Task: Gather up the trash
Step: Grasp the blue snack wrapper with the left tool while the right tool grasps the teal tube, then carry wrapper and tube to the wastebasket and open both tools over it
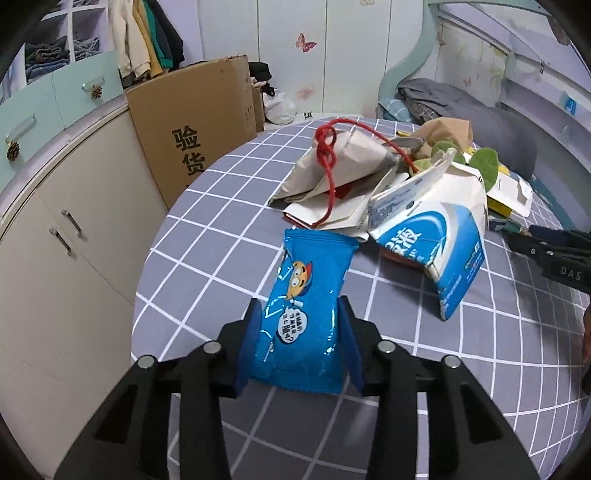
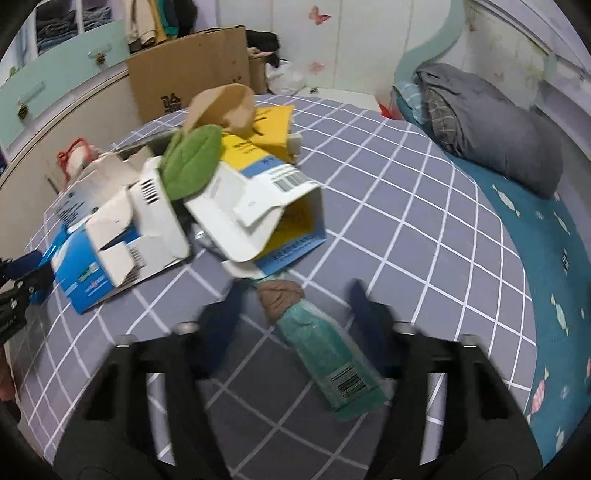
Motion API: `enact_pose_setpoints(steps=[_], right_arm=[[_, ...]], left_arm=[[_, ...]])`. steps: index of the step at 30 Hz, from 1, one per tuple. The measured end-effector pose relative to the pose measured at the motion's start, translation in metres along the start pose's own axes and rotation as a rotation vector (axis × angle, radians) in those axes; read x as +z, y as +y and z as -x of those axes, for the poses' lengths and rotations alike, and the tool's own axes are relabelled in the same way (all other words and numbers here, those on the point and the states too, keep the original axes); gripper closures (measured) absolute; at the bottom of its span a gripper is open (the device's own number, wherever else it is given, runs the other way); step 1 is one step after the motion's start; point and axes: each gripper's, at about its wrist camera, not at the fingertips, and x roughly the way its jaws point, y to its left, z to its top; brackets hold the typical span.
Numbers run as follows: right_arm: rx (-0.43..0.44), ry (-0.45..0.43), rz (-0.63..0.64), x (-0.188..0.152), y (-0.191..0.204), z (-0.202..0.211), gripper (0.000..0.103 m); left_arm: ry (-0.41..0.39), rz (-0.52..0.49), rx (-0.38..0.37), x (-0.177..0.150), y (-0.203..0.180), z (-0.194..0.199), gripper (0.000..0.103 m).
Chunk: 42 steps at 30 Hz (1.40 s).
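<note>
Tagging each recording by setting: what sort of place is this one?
Most likely a bedroom: a bed under a grey checked sheet, a grey folded quilt at its head, and hanging clothes above cream cupboards.

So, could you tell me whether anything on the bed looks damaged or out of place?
Yes: torn, flattened cartons lie heaped on the checked bedsheet, mixed with a green plush leaf that hardly looks like trash.

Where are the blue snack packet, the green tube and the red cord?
blue snack packet point(image 1: 299, 314), left wrist view, cartoon print.
green tube point(image 2: 325, 354), right wrist view, middle of body.
red cord point(image 1: 327, 147), left wrist view, its knot.
</note>
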Motion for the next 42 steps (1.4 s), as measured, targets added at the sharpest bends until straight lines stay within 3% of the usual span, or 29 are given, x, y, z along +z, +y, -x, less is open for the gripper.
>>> enact_pose_setpoints(steps=[4, 5, 16, 24, 33, 42], right_arm=[[0.005, 0.006, 0.007, -0.009, 0.006, 0.009, 0.081], [0.011, 0.005, 0.005, -0.013, 0.009, 0.012, 0.082], [0.104, -0.044, -0.075, -0.052, 0.03, 0.053, 0.083], [0.184, -0.124, -0.077, -0.055, 0.062, 0.091, 0.083], [0.321, -0.131, 0.007, -0.046, 0.149, 0.098, 0.082], [0.469, -0.088, 0.141, -0.039, 0.273, 0.081, 0.082]], left_arm=[[-0.03, 0.037, -0.037, -0.006, 0.007, 0.014, 0.079], [-0.033, 0.046, -0.049, -0.007, 0.007, 0.018, 0.095], [-0.083, 0.09, -0.12, -0.028, 0.012, 0.052, 0.097], [-0.131, 0.122, -0.141, -0.042, 0.026, 0.079, 0.097], [-0.187, 0.192, -0.123, -0.065, 0.067, 0.112, 0.097], [-0.187, 0.322, -0.001, -0.108, 0.159, 0.125, 0.097]])
